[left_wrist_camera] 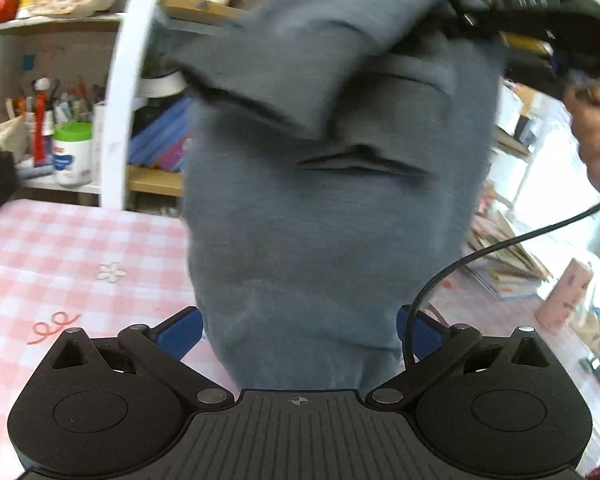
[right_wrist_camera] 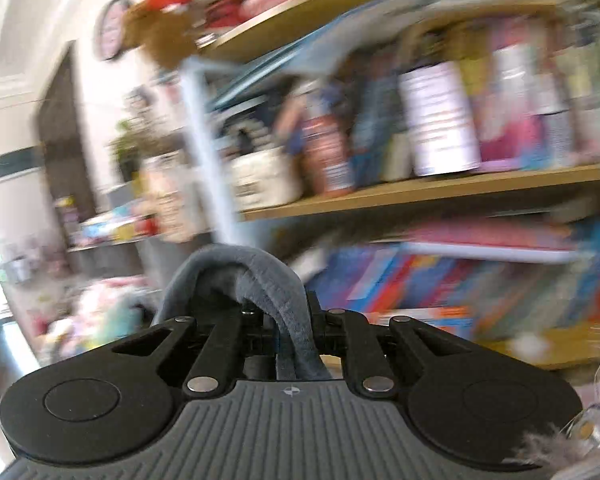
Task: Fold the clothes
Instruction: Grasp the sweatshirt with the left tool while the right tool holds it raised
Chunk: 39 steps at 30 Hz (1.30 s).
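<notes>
while it hangs in the air above the table, the grey garment [left_wrist_camera: 332, 216] stretches between the two grippers, its lower end running down between the blue fingers [left_wrist_camera: 180, 334] of the left gripper [left_wrist_camera: 300, 340] and its upper corner bunched at the right gripper [left_wrist_camera: 512, 20] near the top right of the left wrist view. whether the left gripper's pads press on the cloth i cannot tell, since the fabric hides them and the fingers stand apart on either side of it. in the right wrist view the right gripper [right_wrist_camera: 278, 320] is clenched on a thick fold of the grey garment [right_wrist_camera: 260, 280], which loops up over its closed fingers. a hand [left_wrist_camera: 596, 120] grips the right tool, with a black cable [left_wrist_camera: 480, 256] trailing down from it. below lies a pink checked tablecloth [left_wrist_camera: 60, 248]. behind stand shelves [right_wrist_camera: 440, 192] crowded with books, bottles and toys, heavily blurred in the right view, and a cup of pens [left_wrist_camera: 52, 108] at the left.
</notes>
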Each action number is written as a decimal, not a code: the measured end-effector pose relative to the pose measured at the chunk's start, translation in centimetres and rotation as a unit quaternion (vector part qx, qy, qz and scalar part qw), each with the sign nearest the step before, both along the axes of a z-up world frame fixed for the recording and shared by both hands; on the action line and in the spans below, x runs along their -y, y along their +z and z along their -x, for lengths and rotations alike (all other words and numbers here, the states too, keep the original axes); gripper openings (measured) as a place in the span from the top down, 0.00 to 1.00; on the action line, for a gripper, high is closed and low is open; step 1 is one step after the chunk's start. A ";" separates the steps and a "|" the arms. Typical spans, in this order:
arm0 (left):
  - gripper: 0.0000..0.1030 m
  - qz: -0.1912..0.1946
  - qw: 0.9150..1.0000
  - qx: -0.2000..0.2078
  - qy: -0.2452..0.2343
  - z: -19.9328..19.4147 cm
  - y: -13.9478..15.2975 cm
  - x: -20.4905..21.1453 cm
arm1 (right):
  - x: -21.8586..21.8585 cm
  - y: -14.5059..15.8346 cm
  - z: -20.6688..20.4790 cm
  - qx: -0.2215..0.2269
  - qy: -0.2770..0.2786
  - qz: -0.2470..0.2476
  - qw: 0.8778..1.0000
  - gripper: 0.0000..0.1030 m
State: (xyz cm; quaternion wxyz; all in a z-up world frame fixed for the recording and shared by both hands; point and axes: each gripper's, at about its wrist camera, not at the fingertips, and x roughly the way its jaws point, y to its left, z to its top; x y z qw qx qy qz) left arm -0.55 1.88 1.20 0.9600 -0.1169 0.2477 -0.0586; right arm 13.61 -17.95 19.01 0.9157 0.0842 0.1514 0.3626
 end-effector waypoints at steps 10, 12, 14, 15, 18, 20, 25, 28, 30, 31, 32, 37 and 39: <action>0.00 -0.037 0.995 -0.054 -0.069 -0.5 -1.6 1.9 | 12.8 -13.4 1.4 -0.198 -0.282 0.072 0.936 0.90; 0.00 -0.037 0.994 -0.061 -0.087 -0.6 -1.9 2.2 | 14.5 -15.6 2.3 -0.220 -0.304 0.082 0.923 0.90; 0.00 -0.042 0.991 -0.058 -0.110 -0.4 -1.9 2.9 | 15.9 -17.5 2.7 -0.242 -0.321 0.095 0.911 0.90; 0.00 -0.045 0.990 -0.054 -0.122 -0.3 -1.8 3.1 | 16.6 -18.5 2.6 -0.258 -0.328 0.098 0.903 0.90; 0.00 -0.053 0.985 -0.042 -0.159 -0.1 -1.7 3.8 | 17.6 -20.8 2.7 -0.286 -0.349 0.101 0.887 0.89; 0.00 -0.040 0.984 -0.034 -0.173 0.2 -1.4 3.3 | 17.8 -21.6 2.7 -0.291 -0.355 0.109 0.882 0.89; 0.00 0.021 0.991 -0.034 -0.128 0.2 -1.2 0.6 | 17.4 -21.4 2.2 -0.294 -0.341 0.121 0.884 0.87; 0.00 0.044 0.992 -0.067 -0.095 -1.2 -2.2 0.1 | 16.8 -21.5 2.0 -0.308 -0.326 0.129 0.885 0.86; 0.02 0.043 0.989 -0.102 -0.101 -3.0 -3.4 0.7 | 16.3 -21.8 2.1 -0.316 -0.317 0.128 0.885 0.84; 0.05 0.042 0.987 -0.118 -0.104 -3.8 -3.9 1.1 | 16.2 -22.0 2.3 -0.318 -0.314 0.128 0.885 0.83; 0.07 0.046 0.984 -0.132 -0.109 -4.5 -4.4 1.5 | 16.2 -22.0 2.5 -0.318 -0.314 0.126 0.886 0.83; 0.26 0.046 0.977 -0.171 -0.116 -7.7 -6.1 3.3 | 17.2 -21.4 3.3 -0.310 -0.325 0.109 0.887 0.70; 0.33 0.047 0.976 -0.187 -0.102 -8.7 -6.8 3.7 | 17.7 -21.2 3.7 -0.304 -0.335 0.107 0.885 0.63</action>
